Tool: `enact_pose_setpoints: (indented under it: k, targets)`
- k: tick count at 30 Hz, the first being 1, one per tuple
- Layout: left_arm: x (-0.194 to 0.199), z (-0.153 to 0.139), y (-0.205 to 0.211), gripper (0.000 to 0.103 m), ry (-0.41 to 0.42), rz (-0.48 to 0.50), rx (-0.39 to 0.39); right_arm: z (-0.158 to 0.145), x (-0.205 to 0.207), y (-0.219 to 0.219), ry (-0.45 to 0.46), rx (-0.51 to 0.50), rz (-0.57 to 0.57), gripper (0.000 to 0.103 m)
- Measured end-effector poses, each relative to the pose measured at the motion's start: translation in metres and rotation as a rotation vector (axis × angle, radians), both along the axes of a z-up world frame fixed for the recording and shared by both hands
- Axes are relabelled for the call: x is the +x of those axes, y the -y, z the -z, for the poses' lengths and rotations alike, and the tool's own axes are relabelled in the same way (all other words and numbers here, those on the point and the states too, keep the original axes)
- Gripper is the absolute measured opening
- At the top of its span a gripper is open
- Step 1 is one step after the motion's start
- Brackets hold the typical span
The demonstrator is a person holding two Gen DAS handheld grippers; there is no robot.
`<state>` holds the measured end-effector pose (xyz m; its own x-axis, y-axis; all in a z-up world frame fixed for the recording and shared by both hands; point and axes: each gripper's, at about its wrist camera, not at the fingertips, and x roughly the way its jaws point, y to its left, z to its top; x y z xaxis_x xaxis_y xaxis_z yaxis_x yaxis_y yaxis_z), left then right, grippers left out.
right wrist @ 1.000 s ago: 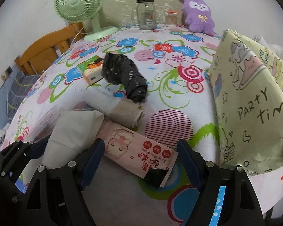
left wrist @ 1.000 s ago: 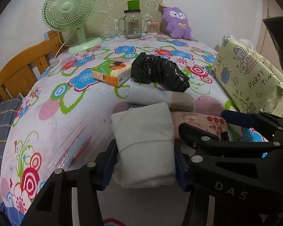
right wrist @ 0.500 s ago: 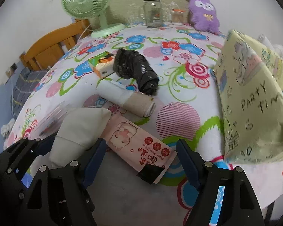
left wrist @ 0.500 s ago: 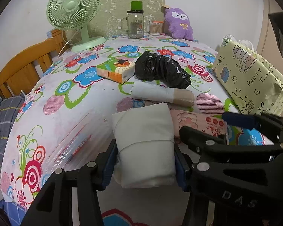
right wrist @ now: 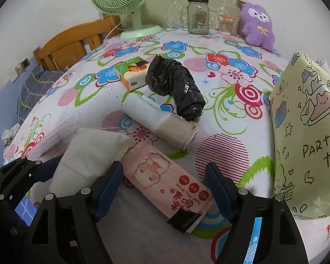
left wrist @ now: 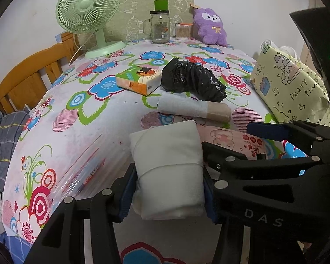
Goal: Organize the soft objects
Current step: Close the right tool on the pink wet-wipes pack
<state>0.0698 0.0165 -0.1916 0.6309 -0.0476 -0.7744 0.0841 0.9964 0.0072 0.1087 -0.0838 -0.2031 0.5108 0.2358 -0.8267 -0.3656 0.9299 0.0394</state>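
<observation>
Right wrist view puts the pink wet-wipes pack (right wrist: 165, 180) low in the centre of the frame, directly between the spread blue pads of the right gripper (right wrist: 165, 189), which is released and holds nothing. The pack's long axis runs diagonally, from upper left towards lower right, so it lies skewed across the gap and not square to the fingers; its black-taped end sits nearest the camera, close to the right pad. My judgement is that the coming closure turns on this skew: the pads would meet the pack's long sides at an angle unless the gripper is turned.

Just left of the pack, touching its upper left end, is the folded white cloth bundle (left wrist: 169, 171), clenched between the pads of the left gripper (left wrist: 168, 194) at the bottom centre of the left wrist view. Its long axis points away from the camera, in line with the fingers.

Beyond both, towards mid-frame, a white paper roll on a cardboard core (right wrist: 162, 123) lies across, then a crumpled black plastic bag (right wrist: 176, 88) and a green tissue box (right wrist: 133, 72). A yellow party gift bag (right wrist: 308, 132) fills the right edge, all on the flowered tablecloth (right wrist: 231, 70).
</observation>
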Motion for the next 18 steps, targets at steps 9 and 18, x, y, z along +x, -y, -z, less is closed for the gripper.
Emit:
enact_pose_setpoints:
  k: [9,18]
  targets:
    - [0.008,0.000,0.011,0.054,0.016,0.027,-0.003,-0.003,-0.004,0.011,0.007,0.009,0.069,0.047]
    - [0.009,-0.003,0.017,0.050,0.029,0.040,-0.026,-0.009,-0.007,0.016,0.020,0.043,0.094,0.030]
